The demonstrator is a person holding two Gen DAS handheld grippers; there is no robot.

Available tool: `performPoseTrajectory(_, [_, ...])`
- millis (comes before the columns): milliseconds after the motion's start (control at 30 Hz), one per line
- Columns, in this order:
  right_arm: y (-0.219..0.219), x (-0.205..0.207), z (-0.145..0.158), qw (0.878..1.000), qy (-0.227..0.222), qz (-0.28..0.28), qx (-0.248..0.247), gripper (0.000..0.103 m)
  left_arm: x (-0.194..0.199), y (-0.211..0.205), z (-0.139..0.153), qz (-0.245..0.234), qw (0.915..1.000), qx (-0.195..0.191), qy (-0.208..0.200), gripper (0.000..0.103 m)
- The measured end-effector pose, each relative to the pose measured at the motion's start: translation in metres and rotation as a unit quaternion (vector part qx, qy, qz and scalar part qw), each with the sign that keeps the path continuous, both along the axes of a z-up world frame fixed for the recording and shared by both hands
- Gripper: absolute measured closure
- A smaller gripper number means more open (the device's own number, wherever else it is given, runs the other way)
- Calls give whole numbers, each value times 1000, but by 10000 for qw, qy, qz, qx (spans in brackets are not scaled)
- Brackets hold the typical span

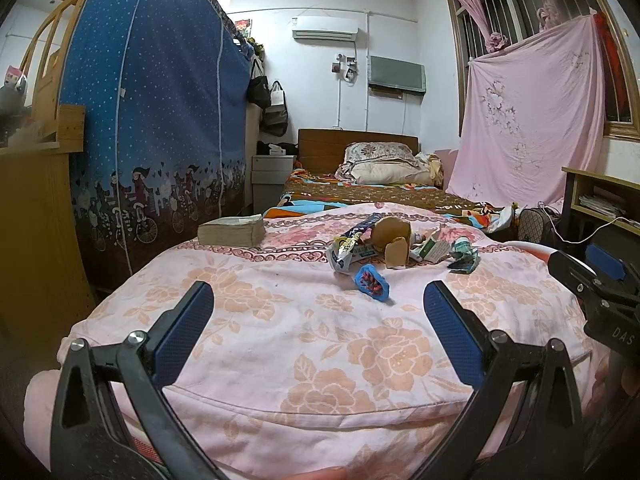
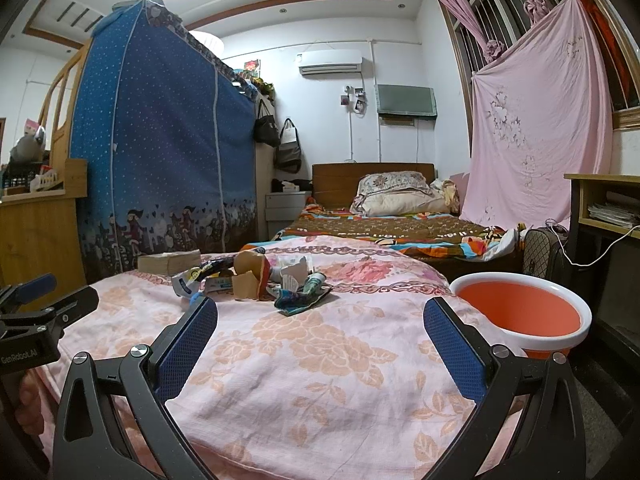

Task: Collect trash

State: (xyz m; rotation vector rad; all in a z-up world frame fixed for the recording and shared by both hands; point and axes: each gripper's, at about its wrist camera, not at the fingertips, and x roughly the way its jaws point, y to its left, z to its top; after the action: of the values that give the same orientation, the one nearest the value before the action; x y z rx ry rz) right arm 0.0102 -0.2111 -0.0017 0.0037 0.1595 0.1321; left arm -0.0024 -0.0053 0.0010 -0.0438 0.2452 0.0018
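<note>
A heap of trash (image 1: 384, 246) lies on the pink floral cloth (image 1: 280, 340): crumpled wrappers, brown cardboard pieces and a blue wrapper (image 1: 372, 282) nearest me. In the right wrist view the same trash heap (image 2: 256, 278) has a dark crumpled wrapper (image 2: 300, 300) at its front. An orange bucket with a white rim (image 2: 520, 312) stands at the cloth's right edge. My left gripper (image 1: 318, 308) is open, short of the blue wrapper, holding nothing. My right gripper (image 2: 320, 322) is open too, just short of the dark wrapper. The right gripper's body (image 1: 596, 292) shows at the left view's right edge.
A thick book (image 1: 232, 230) lies at the cloth's far left. A blue fabric wardrobe (image 1: 160, 120) stands left, a bed (image 1: 380, 192) behind, a wooden desk (image 2: 604, 208) and a checked bag (image 2: 540, 256) to the right. The left gripper's body (image 2: 36, 320) sits at the left edge.
</note>
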Motion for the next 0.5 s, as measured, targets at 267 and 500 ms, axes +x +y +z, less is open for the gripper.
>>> performPoseTrajectory(267, [5, 1, 0, 10000, 8, 4, 2, 0, 0, 1, -1, 8, 10000, -12, -1, 12])
performPoseTrajectory(500, [6, 2, -1, 10000, 12, 2, 3, 0, 0, 2, -1, 12, 10000, -14, 4, 12])
